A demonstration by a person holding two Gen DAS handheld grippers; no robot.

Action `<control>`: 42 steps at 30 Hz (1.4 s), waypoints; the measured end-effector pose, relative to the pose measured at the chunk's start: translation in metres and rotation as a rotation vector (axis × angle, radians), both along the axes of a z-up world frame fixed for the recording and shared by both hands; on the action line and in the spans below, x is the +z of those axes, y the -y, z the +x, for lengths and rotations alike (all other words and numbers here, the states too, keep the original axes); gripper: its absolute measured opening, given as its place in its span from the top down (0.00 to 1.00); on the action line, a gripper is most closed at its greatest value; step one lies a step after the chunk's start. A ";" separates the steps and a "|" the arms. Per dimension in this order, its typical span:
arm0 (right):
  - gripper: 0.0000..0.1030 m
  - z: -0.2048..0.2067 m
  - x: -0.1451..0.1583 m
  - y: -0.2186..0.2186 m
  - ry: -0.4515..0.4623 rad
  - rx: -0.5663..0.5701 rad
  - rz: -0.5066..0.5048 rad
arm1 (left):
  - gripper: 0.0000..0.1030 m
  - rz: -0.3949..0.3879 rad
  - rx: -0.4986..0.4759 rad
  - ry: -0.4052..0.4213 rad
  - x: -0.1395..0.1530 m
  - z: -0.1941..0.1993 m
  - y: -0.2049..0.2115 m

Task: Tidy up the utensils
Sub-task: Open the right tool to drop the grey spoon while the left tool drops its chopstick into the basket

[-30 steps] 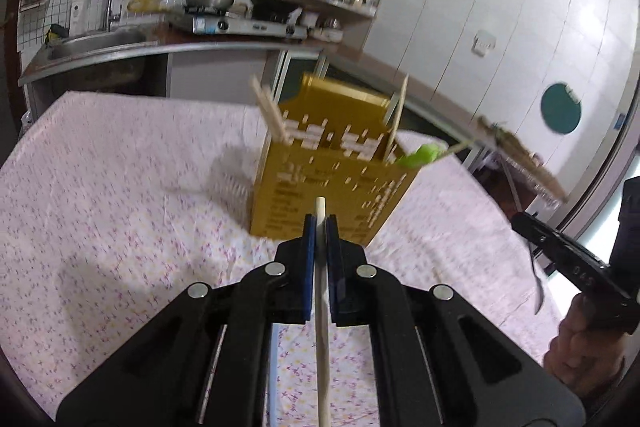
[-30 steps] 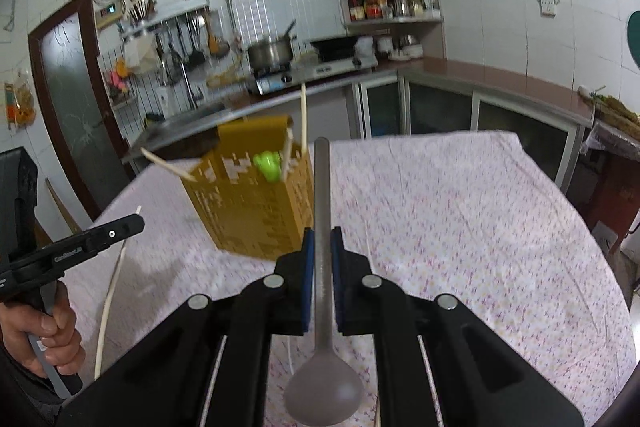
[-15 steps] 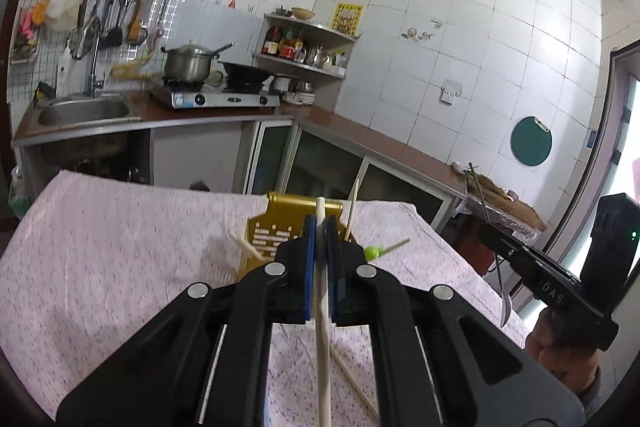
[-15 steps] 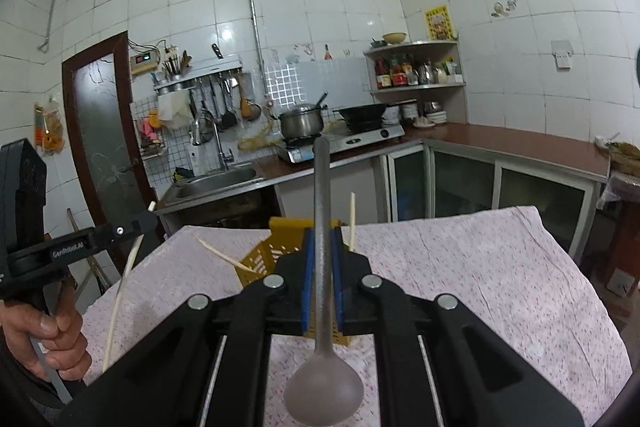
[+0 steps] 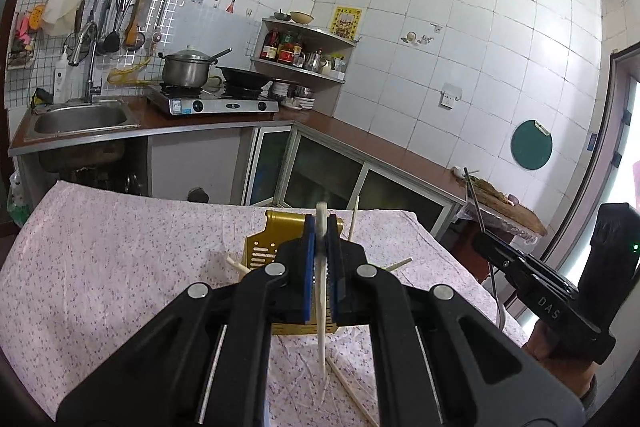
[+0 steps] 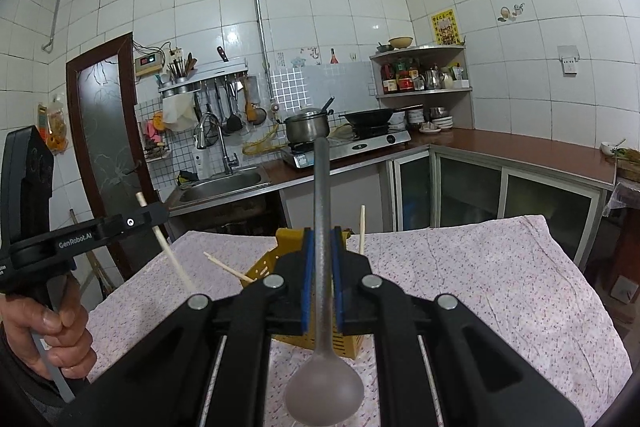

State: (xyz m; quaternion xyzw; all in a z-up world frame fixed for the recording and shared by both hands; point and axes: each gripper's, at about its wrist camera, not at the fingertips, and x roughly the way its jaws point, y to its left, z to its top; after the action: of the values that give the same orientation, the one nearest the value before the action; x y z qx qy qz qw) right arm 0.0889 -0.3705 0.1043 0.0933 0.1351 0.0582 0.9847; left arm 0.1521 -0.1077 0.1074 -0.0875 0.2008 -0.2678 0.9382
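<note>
My left gripper point(image 5: 320, 223) is shut on a pale chopstick point(image 5: 321, 327) that hangs down between its blue pads. Behind its fingers stands the yellow slotted utensil holder point(image 5: 260, 251) on the table, with chopsticks point(image 5: 354, 219) sticking out of it. My right gripper point(image 6: 322, 233) is shut on the handle of a grey metal spoon point(image 6: 324, 387), bowl towards the camera and handle tip up. The holder point(image 6: 264, 267) is partly hidden behind it. Each gripper shows in the other's view: the left gripper point(image 6: 160, 213) with its chopstick point(image 6: 170, 251), the right gripper point(image 5: 478, 245) at the far right.
The table wears a floral cloth point(image 5: 120, 267); loose chopsticks point(image 5: 352, 391) lie on it in front of the holder. Beyond the table are a counter with a sink point(image 5: 80, 119), a stove with a pot point(image 5: 188, 71) and a corner shelf point(image 6: 420, 75). A hand point(image 6: 48, 339) grips the left handle.
Both grippers have risen and tipped towards level, still shut on chopstick and spoon. The holder has sunk in both views and now sits mostly behind the fingers.
</note>
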 end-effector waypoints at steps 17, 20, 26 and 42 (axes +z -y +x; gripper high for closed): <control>0.92 0.068 0.019 -0.012 0.117 0.058 0.101 | 0.96 0.077 0.018 0.092 0.071 0.046 0.014; 0.92 0.084 0.016 -0.018 0.140 0.037 0.075 | 0.96 0.092 0.023 0.071 0.075 0.063 0.013; 0.92 0.116 -0.007 -0.031 0.154 -0.053 0.010 | 0.96 0.105 0.045 0.035 0.068 0.093 0.008; 0.92 0.145 -0.054 -0.040 0.112 -0.054 0.014 | 0.96 0.086 0.035 0.011 0.027 0.124 0.019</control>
State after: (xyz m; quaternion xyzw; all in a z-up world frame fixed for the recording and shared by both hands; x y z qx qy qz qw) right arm 0.2338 -0.3308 0.0500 0.1002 0.0766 0.0374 0.9913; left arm 0.2766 -0.1268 0.1340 -0.0492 0.2056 -0.2430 0.9467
